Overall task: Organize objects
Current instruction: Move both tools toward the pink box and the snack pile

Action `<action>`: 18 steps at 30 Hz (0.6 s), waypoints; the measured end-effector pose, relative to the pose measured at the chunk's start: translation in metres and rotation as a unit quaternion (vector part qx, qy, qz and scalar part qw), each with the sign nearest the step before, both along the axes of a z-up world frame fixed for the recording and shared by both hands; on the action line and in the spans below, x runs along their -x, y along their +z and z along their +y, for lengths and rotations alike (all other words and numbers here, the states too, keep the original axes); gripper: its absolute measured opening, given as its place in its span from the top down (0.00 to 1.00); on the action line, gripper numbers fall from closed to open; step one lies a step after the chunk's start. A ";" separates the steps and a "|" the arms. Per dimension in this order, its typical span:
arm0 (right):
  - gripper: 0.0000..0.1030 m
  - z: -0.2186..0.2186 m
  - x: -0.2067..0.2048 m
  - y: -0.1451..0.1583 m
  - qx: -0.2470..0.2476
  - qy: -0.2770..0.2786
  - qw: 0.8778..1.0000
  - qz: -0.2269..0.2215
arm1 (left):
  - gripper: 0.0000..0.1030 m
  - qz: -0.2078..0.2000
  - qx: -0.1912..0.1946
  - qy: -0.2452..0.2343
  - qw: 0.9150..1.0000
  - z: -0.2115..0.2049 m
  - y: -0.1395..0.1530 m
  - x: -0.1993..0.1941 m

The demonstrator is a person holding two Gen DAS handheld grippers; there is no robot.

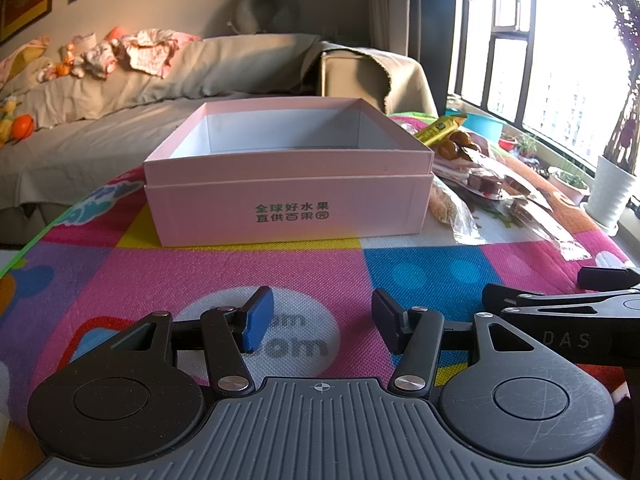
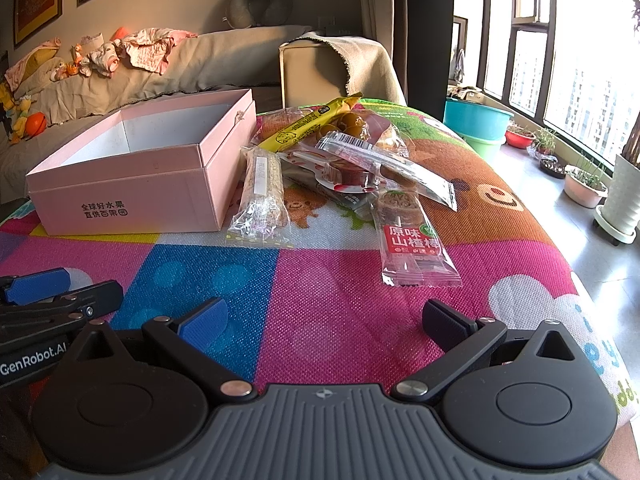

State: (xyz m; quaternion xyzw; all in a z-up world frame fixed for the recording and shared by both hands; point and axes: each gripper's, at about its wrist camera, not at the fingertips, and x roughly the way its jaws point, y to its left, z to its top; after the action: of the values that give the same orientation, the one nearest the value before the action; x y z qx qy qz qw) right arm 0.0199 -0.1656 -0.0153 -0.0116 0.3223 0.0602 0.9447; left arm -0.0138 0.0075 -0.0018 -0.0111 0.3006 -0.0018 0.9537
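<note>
An empty pink box (image 1: 288, 200) with green print stands on the colourful mat, straight ahead of my left gripper (image 1: 322, 322), which is open with nothing between its fingers. In the right wrist view the pink box (image 2: 136, 196) sits at the left, and a heap of snack packets lies beside it: a clear-wrapped grain bar (image 2: 262, 200), a yellow stick packet (image 2: 308, 124), a red hawthorn packet (image 2: 410, 236) and a jelly cup (image 2: 348, 178). My right gripper (image 2: 324, 322) is wide open over bare mat, short of the hawthorn packet.
The patterned mat (image 2: 320, 300) covers a raised surface whose edge drops off at the right. Beyond it are teal basins (image 2: 476, 118), plant pots (image 2: 584, 190) and a window. A grey sofa (image 1: 100, 120) with clothes and toys lies behind the box.
</note>
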 end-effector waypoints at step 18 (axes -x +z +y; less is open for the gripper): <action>0.00 0.000 -0.023 0.015 0.012 0.017 0.993 0.115 | 0.47 0.030 0.018 -0.014 0.999 0.014 0.012 -0.008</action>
State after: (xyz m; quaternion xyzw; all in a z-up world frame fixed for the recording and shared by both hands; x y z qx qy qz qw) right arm 0.0430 -0.1655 0.0000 -0.0217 0.4295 0.0731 0.8999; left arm -0.0062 0.0211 0.0097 -0.0237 0.3293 -0.0202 0.9437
